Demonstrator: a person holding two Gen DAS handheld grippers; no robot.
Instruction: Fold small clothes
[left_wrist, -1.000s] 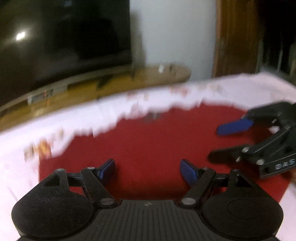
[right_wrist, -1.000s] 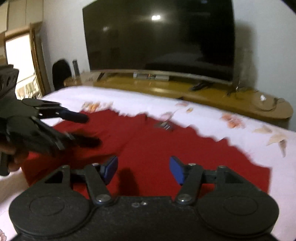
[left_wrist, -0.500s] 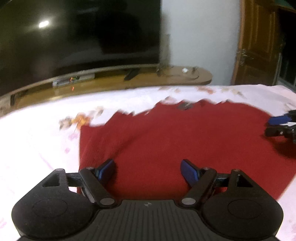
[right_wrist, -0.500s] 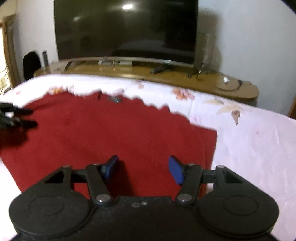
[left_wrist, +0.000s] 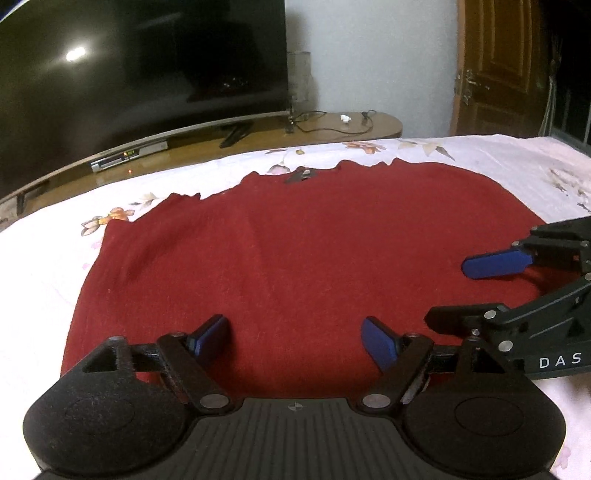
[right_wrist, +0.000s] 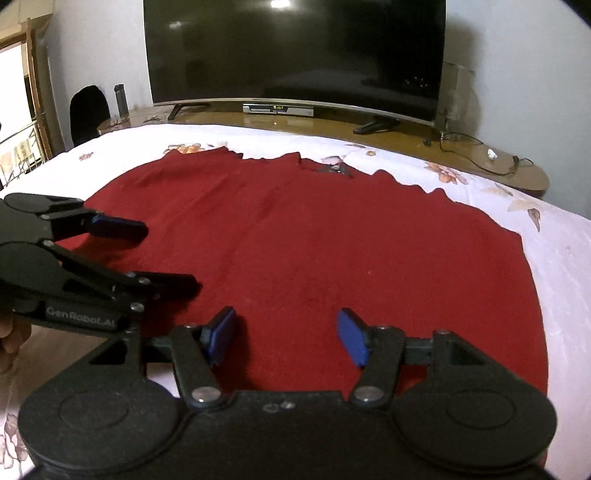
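A dark red garment lies spread flat on a white floral bedsheet; it also shows in the right wrist view. My left gripper is open and empty over the garment's near edge. My right gripper is open and empty over the near edge too. The right gripper shows at the right of the left wrist view, the left gripper at the left of the right wrist view. They hover side by side, close together.
A large dark TV stands on a low wooden console beyond the bed. A wooden door is at the far right. A black chair stands at the far left. White sheet surrounds the garment.
Both views swung and settled. Half a second ago the grippers were far apart at the garment's sides; now they sit close together over its near edge. Both stayed open.
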